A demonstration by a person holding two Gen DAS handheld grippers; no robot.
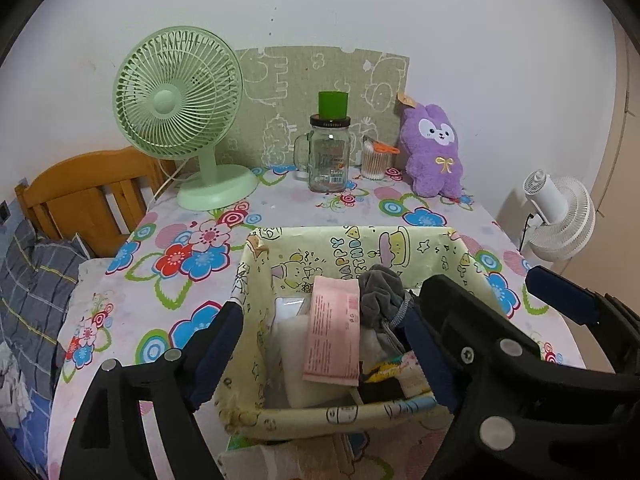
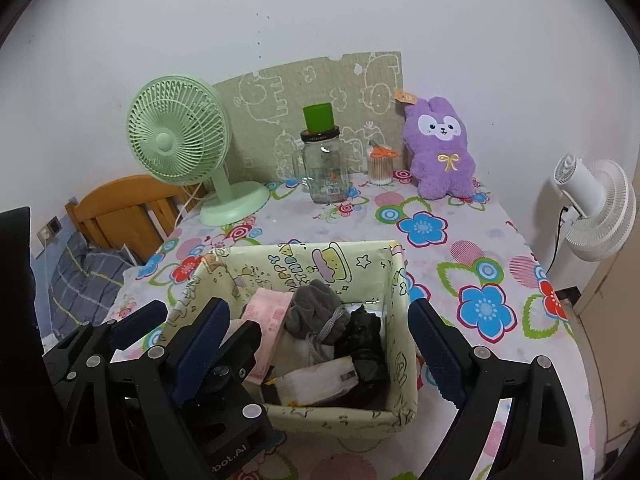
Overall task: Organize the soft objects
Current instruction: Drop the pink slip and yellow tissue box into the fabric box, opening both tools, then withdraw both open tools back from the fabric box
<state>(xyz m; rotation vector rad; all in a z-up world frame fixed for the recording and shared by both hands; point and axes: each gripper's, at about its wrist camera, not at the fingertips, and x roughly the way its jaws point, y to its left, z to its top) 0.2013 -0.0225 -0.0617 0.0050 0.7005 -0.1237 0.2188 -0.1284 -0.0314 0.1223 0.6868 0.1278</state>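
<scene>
The yellow cartoon-print box [image 1: 352,248] already holds most of the soft things: a grey sock [image 1: 382,294], a pink packet [image 1: 334,336], white folded cloth [image 1: 298,364] and a black garment [image 2: 364,344] (packed close, touching one another). The purple plush rabbit [image 1: 434,152] sits at the far edge of the floral tablecloth [image 1: 168,280], leaning on the wall — probably the 1 soft item left.

The left gripper [image 1: 324,344] stands wide with nothing pinched, its fingers straddling the box contents. The right gripper [image 2: 316,348] is wide and empty too, hovering over the box — the rabbit lies well beyond both.
</scene>
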